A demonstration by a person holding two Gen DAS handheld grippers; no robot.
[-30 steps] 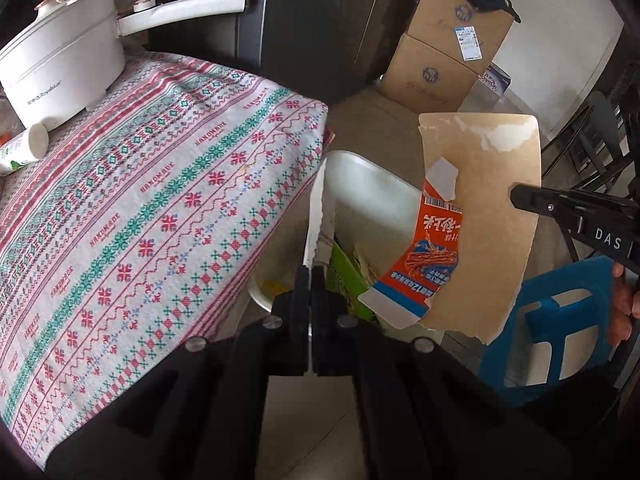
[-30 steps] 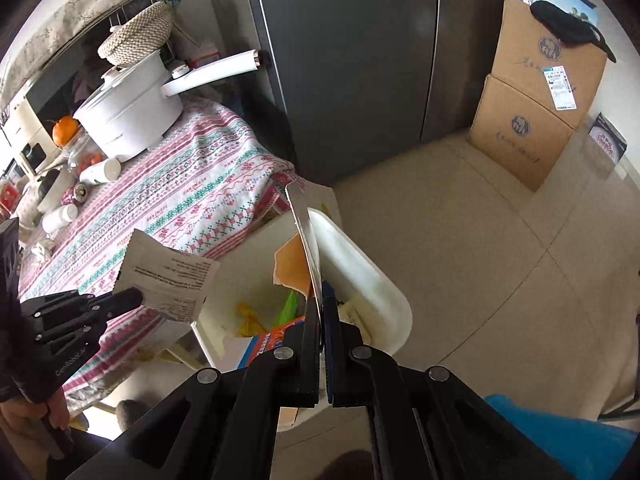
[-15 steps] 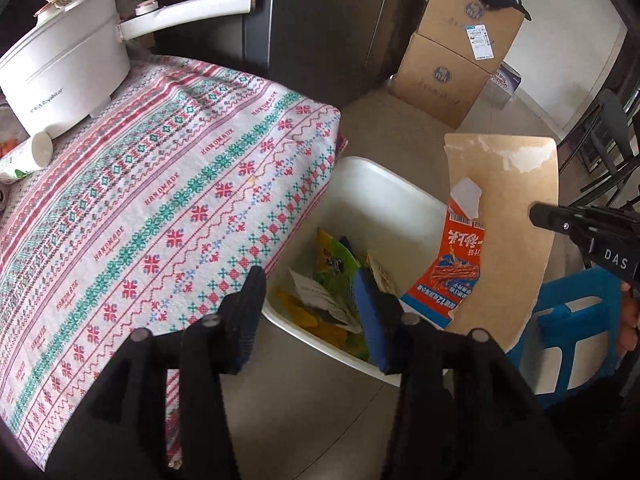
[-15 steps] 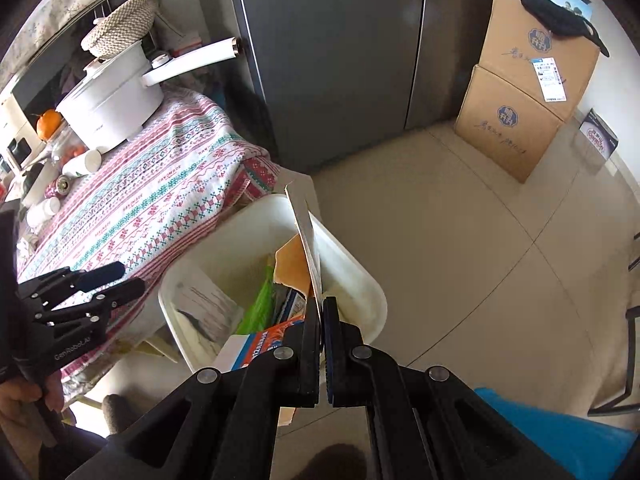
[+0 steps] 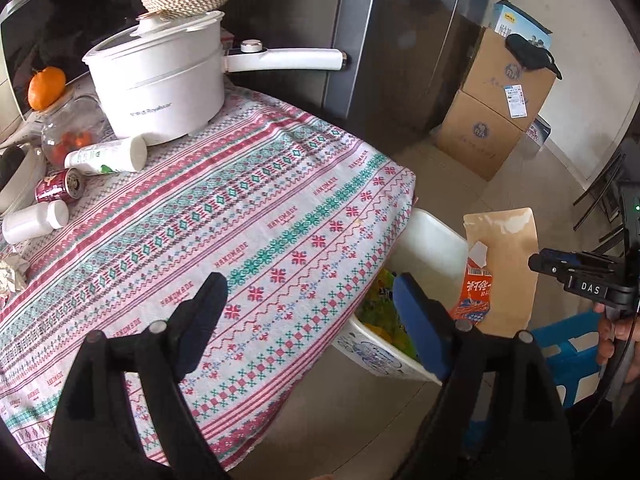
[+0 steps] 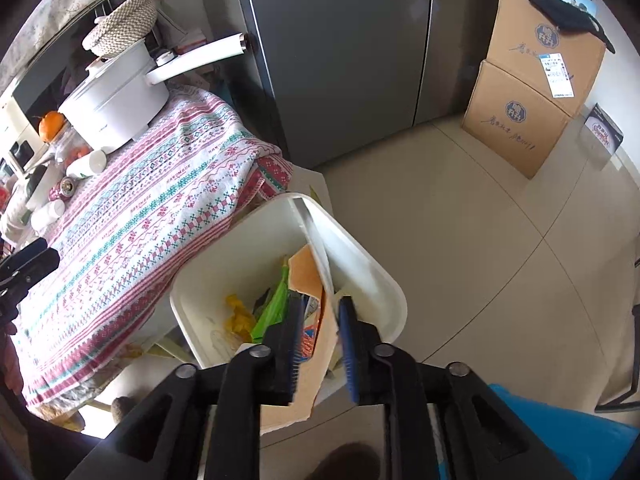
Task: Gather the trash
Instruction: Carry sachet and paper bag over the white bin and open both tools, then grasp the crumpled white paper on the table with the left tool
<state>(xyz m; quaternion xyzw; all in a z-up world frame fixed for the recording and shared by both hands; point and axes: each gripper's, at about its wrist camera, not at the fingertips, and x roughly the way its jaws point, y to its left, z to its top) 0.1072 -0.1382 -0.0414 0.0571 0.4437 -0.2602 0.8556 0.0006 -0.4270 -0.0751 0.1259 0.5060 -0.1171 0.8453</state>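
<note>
Beside the patterned table (image 5: 248, 216), both tools, left tool (image 5: 308, 300) and right tool (image 6: 320, 316), just opening, cardboard (image 6: 316, 364) loose between right pads.

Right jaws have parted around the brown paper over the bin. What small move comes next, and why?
Probably lift the right gripper straight up. Its jaws have just been opening, but the torn brown paper stands between them above the white bin. Backing off should let it drop in with the other wrappers.

We see a grey refrigerator (image 6: 340, 60) standing behind a tabletop (image 5: 224, 232) draped in a patterned cloth. Two stacked cardboard boxes (image 6: 536, 92) sit against a pale wall (image 5: 580, 12) on the beige tiled floor (image 6: 472, 240), in daylight.
</note>
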